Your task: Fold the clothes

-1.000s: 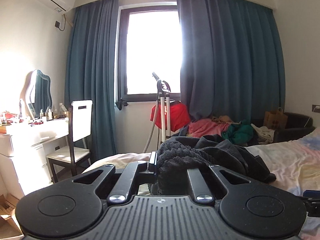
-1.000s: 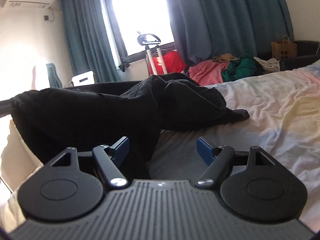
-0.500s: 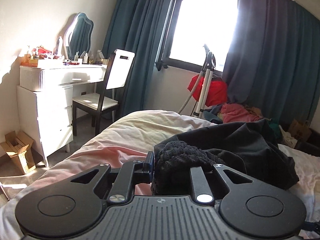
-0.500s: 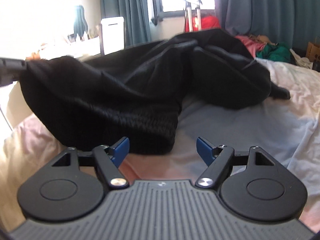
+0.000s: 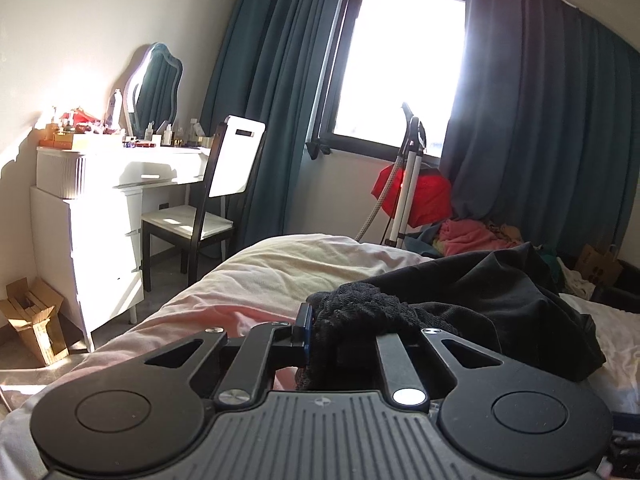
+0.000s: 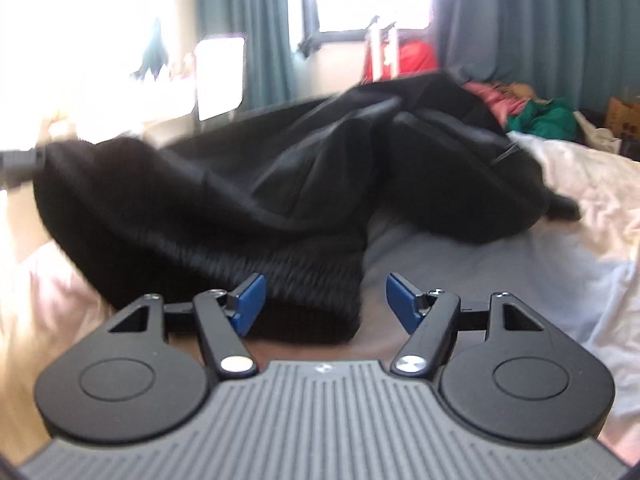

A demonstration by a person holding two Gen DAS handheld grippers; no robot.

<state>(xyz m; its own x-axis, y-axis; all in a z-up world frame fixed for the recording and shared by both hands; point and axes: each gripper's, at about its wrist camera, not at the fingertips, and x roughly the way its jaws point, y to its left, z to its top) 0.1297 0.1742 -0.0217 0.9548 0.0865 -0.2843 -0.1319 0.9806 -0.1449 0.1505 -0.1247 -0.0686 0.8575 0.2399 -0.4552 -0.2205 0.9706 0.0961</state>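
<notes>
No readable brand, label or writing in either view; the brown paper bag at right edge of the left wrist view has dark marks, too small to read.

Black garment lies on the bed, a crumpled heap w/ long axis running from lower left to upper right of the right wrist view. Ribbed hem end sits at lower centre, nearest the camera; the bulk rises toward the upper centre, and a thin tail reaches the right side of frame. Picture is blurred, so fine folds can't be made out.

Left gripper: jaws pinched together on the ribbed knit edge of the garment, lower centre of the left wrist view; cloth bunches over the right finger. Same gripper shows at far left edge of the right wrist view, w/ cloth stretched from it.

Right gripper: blue pads apart and closing, hem edge just beyond and between them, pads not pressing on it.

Bkgd, left wrist view: white dresser w/ mirror at left, chair beside it, teal curtains flanking the window, red cloth below the sill.
</notes>
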